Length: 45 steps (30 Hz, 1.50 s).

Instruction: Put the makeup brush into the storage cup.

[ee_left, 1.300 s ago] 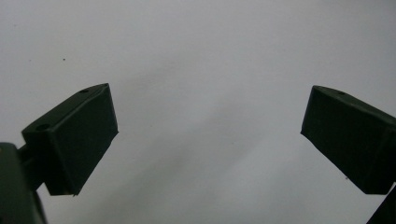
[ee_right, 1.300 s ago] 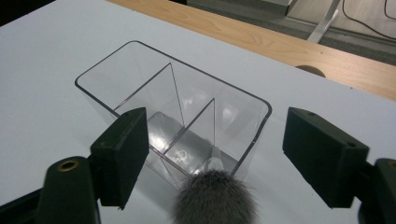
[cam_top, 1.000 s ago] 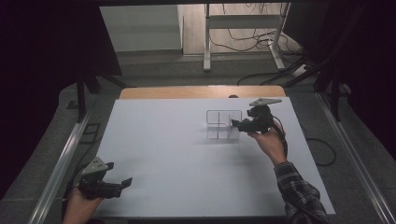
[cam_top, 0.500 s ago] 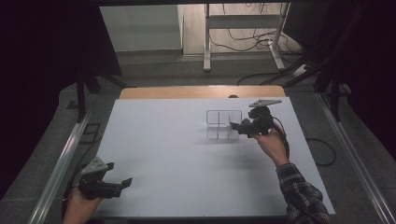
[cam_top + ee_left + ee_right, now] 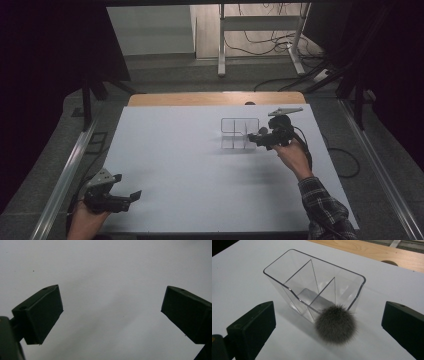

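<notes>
Not yet started, by the look: grey fluffy ball lying on table, touching clear divided box, outside it. Right gripper wide open, empty, near ball. Left gripper open, empty, well apart from box.

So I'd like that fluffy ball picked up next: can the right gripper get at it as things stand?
Probably yes: the right gripper is open, the ball lies between its fingers, beside the clear box.
</notes>
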Each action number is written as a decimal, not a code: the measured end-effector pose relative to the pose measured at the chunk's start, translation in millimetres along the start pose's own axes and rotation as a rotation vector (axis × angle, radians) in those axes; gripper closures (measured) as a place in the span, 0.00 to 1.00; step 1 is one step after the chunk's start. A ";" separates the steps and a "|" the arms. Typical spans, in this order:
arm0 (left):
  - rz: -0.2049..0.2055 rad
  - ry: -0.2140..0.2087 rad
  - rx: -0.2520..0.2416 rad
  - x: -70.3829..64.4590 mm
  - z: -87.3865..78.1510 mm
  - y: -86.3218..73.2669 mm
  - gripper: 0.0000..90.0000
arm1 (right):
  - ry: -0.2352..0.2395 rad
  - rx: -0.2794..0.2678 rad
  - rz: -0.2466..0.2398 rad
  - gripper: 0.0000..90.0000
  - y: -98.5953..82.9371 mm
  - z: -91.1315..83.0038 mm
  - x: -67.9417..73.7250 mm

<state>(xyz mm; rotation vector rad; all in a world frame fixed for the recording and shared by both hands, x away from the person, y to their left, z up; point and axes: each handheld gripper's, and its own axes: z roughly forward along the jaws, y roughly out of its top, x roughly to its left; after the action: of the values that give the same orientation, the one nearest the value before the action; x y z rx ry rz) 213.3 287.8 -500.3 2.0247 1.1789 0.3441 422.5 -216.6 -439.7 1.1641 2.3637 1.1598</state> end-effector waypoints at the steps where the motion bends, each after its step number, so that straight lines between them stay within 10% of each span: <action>1: 0.001 0.000 -0.001 0.0 -0.1 0.0 0.05 | -0.003 0.000 -0.002 0.00 -0.6 -0.8 0.6; 45: 0.017 0.006 -0.010 -1.3 -0.9 0.2 0.04 | -0.041 0.008 0.001 0.00 -23.9 -28.9 10.9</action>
<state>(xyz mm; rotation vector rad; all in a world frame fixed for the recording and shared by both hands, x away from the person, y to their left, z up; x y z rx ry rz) 212.1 287.1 -499.4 2.0267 1.1622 0.3638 387.0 -232.7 -437.9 1.1808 2.3398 1.1168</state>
